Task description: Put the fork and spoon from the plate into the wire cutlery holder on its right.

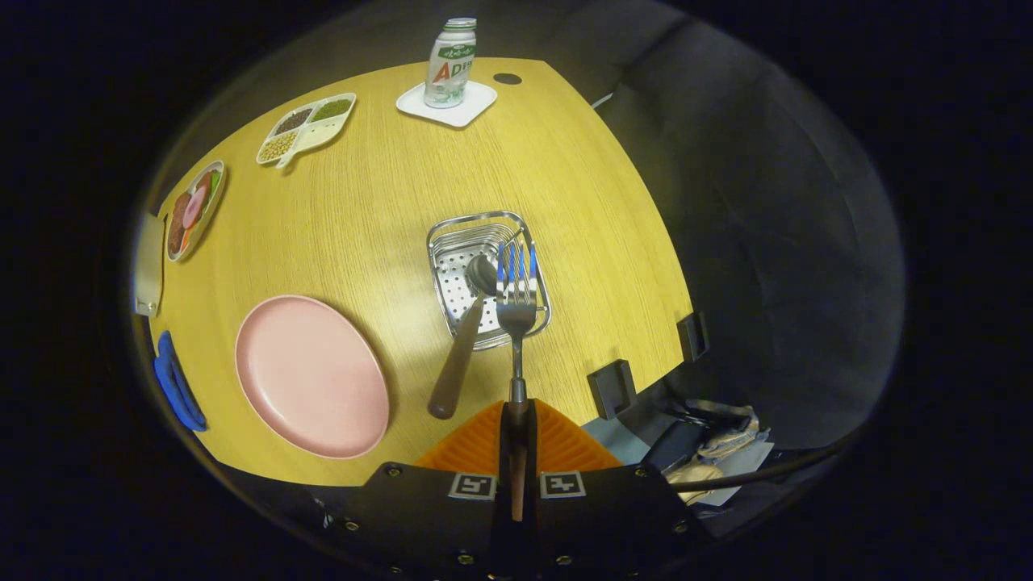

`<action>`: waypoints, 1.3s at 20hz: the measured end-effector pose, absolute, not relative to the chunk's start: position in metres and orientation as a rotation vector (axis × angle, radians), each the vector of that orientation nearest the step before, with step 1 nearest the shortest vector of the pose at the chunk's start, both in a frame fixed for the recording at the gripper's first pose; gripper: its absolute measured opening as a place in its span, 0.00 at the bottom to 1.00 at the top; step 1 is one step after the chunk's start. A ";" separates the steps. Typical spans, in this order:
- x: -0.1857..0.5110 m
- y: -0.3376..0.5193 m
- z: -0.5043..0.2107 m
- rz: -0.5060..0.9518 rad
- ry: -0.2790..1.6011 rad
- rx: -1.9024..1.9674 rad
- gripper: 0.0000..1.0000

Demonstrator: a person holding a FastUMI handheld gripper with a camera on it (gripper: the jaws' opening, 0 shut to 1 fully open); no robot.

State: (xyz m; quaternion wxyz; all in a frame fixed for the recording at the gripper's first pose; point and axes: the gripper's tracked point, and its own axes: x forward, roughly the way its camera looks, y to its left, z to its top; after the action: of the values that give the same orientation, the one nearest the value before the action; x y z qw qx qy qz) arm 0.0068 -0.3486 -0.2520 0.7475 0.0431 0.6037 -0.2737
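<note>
The hand-held gripper (516, 436) is clamping the wooden handle of the fork (516, 298) between its orange fingers (476, 448), which are pressing narrowly together on it. The fork is pointing ahead, its tines hanging over the wire cutlery holder (452, 242). The spoon (464, 339) is already leaning in that holder, bowl down inside and brown handle sticking out toward the fingers. The pink plate (311, 375) is lying bare to the holder's left. All of this is sitting on a yellow wood-grain tabletop (387, 194), which is also carrying a bottle (450, 63) on a white coaster (476, 101), a divided dish (307, 129) of beans, and a plate of sliced food (194, 210). Dark cloth is hanging beyond the tabletop's edge.
</note>
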 end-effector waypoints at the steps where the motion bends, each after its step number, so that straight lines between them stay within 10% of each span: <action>1: 0.008 -0.347 -0.254 -0.583 1.342 0.096 0.06; 24: 0.040 -0.344 -0.222 -0.556 1.209 0.091 0.17; 26: 0.044 -0.344 -0.218 -0.560 1.171 0.113 0.36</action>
State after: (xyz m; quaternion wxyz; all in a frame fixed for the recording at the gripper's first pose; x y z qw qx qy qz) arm 0.0444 -0.3443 -0.2177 0.7952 0.0526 0.5450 -0.2606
